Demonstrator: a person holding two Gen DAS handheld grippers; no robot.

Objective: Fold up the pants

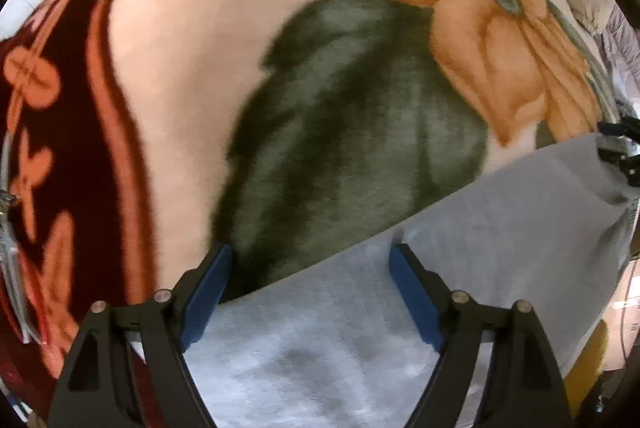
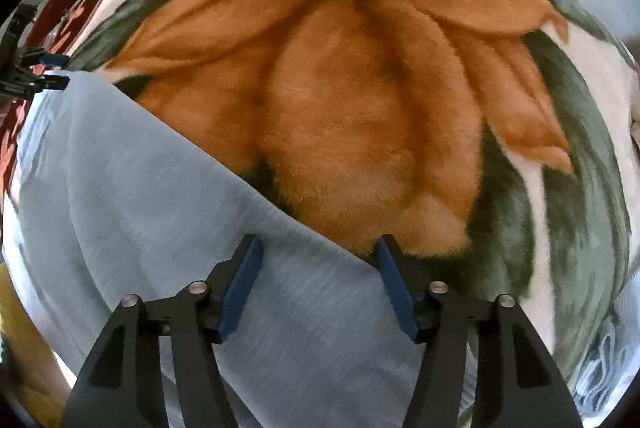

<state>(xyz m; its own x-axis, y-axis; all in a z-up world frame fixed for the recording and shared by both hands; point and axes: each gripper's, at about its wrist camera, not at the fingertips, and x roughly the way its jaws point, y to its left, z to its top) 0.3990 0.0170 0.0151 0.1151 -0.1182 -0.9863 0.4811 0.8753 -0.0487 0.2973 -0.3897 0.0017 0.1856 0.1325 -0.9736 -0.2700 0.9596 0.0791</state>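
Light grey pants (image 1: 460, 260) lie flat on a plush blanket; they also show in the right wrist view (image 2: 160, 195). My left gripper (image 1: 312, 256) is open, its blue pads (image 1: 208, 296) spread over the pants' far edge. My right gripper (image 2: 318, 248) is open too, with its blue pads (image 2: 396, 292) straddling the same straight edge of the grey cloth. Neither holds any cloth. The right gripper shows at the far right of the left wrist view (image 1: 618, 143); the left gripper shows at the far left of the right wrist view (image 2: 48, 71).
The blanket (image 2: 360, 107) is cream with a big orange flower, dark green leaves (image 1: 340, 131) and a maroon border (image 1: 60, 147). Something yellow (image 1: 592, 360) lies near the pants' near side. Grey bedding (image 1: 620, 39) sits beyond the blanket at right.
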